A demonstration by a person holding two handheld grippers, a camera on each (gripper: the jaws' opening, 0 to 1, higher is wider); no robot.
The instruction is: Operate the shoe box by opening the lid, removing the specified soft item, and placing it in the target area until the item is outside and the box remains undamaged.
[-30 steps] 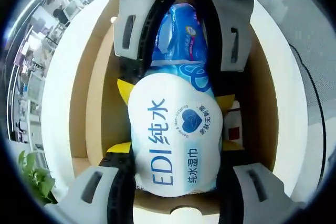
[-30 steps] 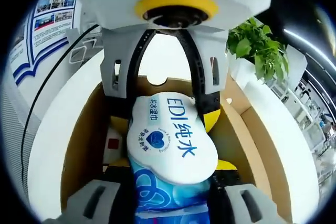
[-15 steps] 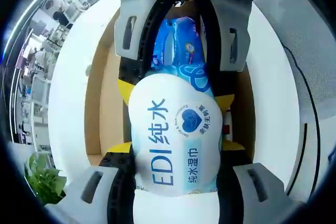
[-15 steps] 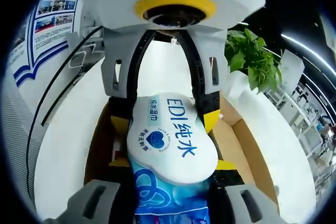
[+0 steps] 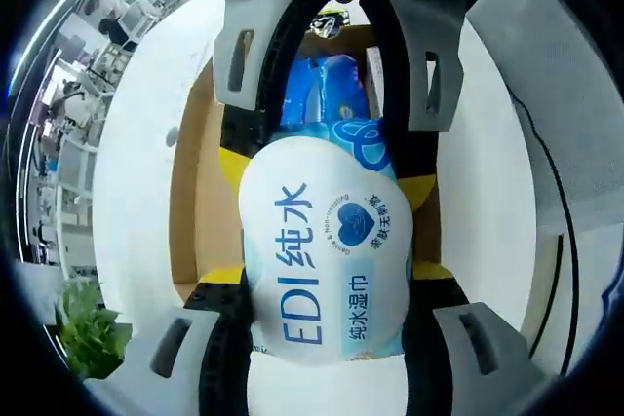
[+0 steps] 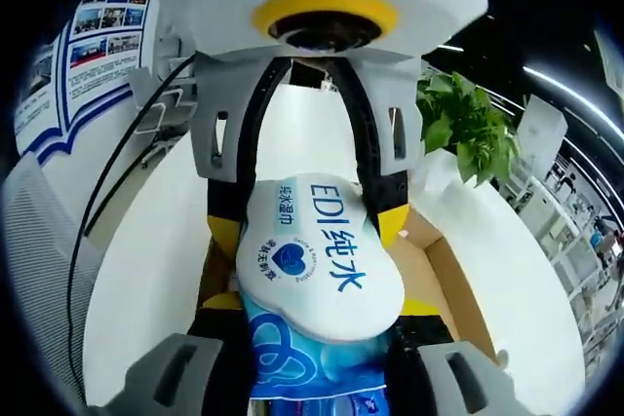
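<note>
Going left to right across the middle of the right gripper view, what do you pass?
Wall poster → black cable → white table → wet wipes pack → cardboard shoe box wall → potted plant.

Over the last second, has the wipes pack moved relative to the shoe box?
Yes. The wipes pack, held between both grippers, has risen away from the shoe box, whose cardboard walls look smaller and farther below it in both views.
</note>
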